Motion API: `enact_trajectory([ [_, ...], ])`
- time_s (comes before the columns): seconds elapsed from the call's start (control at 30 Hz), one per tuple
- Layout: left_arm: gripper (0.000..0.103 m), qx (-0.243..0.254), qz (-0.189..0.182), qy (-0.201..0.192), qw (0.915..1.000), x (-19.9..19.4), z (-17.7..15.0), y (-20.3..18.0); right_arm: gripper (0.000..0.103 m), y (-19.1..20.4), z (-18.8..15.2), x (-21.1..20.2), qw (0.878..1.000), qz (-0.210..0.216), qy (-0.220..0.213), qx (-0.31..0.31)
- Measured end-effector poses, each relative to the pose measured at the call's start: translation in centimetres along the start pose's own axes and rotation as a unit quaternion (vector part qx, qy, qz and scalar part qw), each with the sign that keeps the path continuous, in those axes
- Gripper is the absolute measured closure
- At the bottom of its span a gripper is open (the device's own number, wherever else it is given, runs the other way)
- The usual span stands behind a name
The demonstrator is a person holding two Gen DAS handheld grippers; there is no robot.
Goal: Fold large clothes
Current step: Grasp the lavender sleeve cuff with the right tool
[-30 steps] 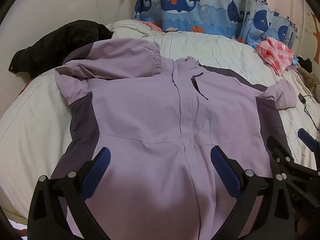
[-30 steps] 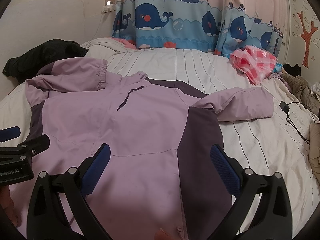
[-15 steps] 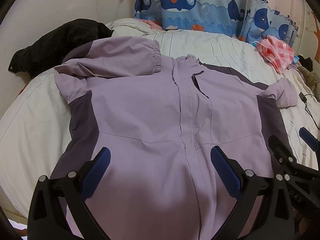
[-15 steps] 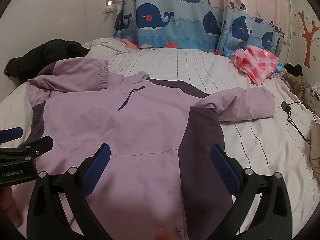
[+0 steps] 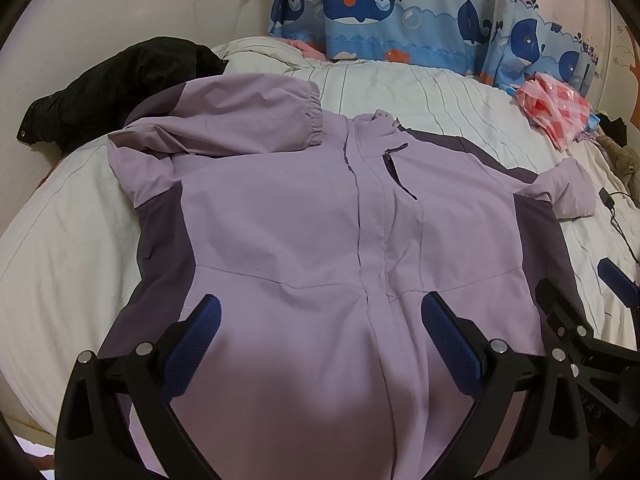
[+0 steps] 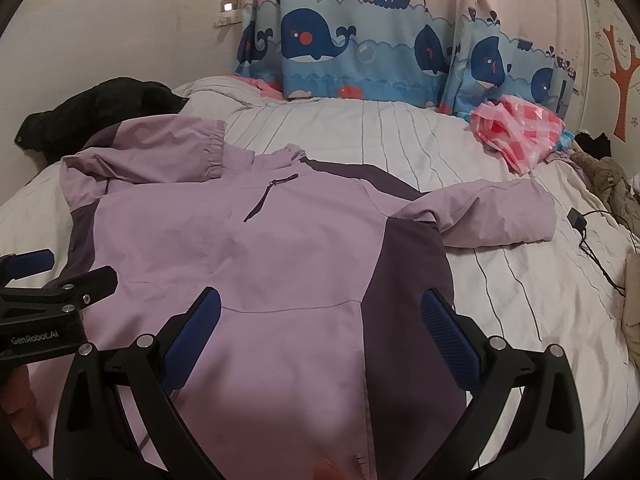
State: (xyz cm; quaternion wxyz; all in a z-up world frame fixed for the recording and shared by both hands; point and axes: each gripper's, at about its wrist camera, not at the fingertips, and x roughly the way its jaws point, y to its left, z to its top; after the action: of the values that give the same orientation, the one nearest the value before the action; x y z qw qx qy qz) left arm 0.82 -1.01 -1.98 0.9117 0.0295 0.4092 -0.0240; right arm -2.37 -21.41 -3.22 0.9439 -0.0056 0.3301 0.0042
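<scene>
Nearest the viewer, the left hand-held gripper [image 5: 320, 340] hovers with its blue-padded jaws spread wide and nothing between them, above the lower front of a lilac jacket [image 5: 300, 220]. Beside it, the right hand-held gripper [image 6: 320, 340] is likewise released and empty, poised over the jacket's dark purple side panel [image 6: 404, 272]. Both seem positioned low over the hem end, probably so each can take hold of an edge for a fold.

The jacket lies front up and zipped on a bed [image 6: 520, 300] covered by a pale striped sheet, spread nearly flat so it can be folded. Further back, one sleeve [image 5: 240, 120] is already laid across the chest near the collar. The other sleeve [image 6: 488, 216] still stretches out sideways onto the sheet, so it likely needs folding in.

Beyond the jacket, a black garment [image 5: 112, 88] is heaped at the far left and a pink checked bag [image 6: 520, 136] at the far right. Whale-patterned curtains [image 6: 360, 48] hang behind the bed.
</scene>
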Motion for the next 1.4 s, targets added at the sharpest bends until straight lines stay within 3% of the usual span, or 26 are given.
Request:
enact_trajectory([
  [0.2,0.007,-0.013,-0.018,-0.003,0.9998,0.0,0.6,-0.2,0.006,-1.0,0.6,1.0,1.0,-0.01,0.017,-0.016],
  [0.27,0.007,-0.019,-0.028,-0.002,0.9994,0.0,0.7,-0.5,0.006,-3.9,1.9,1.3,1.0,-0.014,0.019,0.011],
  [0.33,0.007,-0.017,-0.033,0.0,0.9993,0.1,0.7,-0.8,0.006,-9.6,3.5,2.1,0.996,-0.006,0.029,0.082],
  [0.47,0.007,-0.017,-0.04,0.0,0.9991,0.0,0.7,-0.9,0.006,-23.4,5.2,6.4,0.972,-0.006,0.077,0.221],
  [0.5,0.007,-0.019,-0.04,0.0,0.999,-0.1,0.8,-0.8,0.006,-26.5,5.3,8.0,0.963,0.004,0.096,0.251],
  [0.57,0.007,-0.023,-0.041,0.0,0.9989,0.0,0.8,-0.6,0.006,-33.0,4.8,12.0,0.934,0.018,0.139,0.33],
  [0.63,0.007,-0.027,-0.043,0.005,0.9987,0.2,0.9,-0.5,0.006,-36.3,5.3,14.0,0.921,-0.002,0.151,0.359],
  [0.77,0.007,-0.036,-0.053,0.026,0.9976,1.4,0.9,-0.3,0.006,-37.7,11.9,16.9,0.936,-0.069,0.137,0.316],
  [0.87,0.007,-0.042,-0.062,0.037,0.9965,2.1,0.9,-0.1,0.006,-36.7,16.9,21.2,0.944,-0.13,0.158,0.257],
  [0.93,0.007,-0.045,-0.062,0.043,0.9961,2.5,0.8,0.1,0.006,-35.5,18.3,25.5,0.941,-0.162,0.202,0.216],
  [1.0,0.007,-0.052,-0.067,0.05,0.9951,2.9,0.7,0.4,0.006,-34.7,17.1,28.4,0.925,-0.2,0.268,0.179],
  [1.1,0.007,-0.061,-0.079,0.053,0.9936,2.8,0.6,0.8,0.006,-35.2,15.0,25.8,0.924,-0.239,0.253,0.155],
  [1.2,0.007,-0.053,-0.081,0.044,0.9943,2.1,0.5,0.7,0.006,-36.4,10.6,17.1,0.935,-0.23,0.191,0.192],
  [1.27,0.007,-0.052,-0.082,0.038,0.9946,1.6,0.6,0.6,0.006,-36.4,5.6,11.3,0.937,-0.218,0.181,0.204],
  [1.33,0.007,-0.046,-0.078,0.029,0.9954,1.1,0.6,0.4,0.006,-36.6,0.2,6.5,0.935,-0.176,0.19,0.24],
  [1.4,0.007,-0.034,-0.064,0.022,0.9972,0.9,0.6,0.1,0.006,-36.7,-2.9,2.8,0.934,-0.122,0.16,0.295],
])
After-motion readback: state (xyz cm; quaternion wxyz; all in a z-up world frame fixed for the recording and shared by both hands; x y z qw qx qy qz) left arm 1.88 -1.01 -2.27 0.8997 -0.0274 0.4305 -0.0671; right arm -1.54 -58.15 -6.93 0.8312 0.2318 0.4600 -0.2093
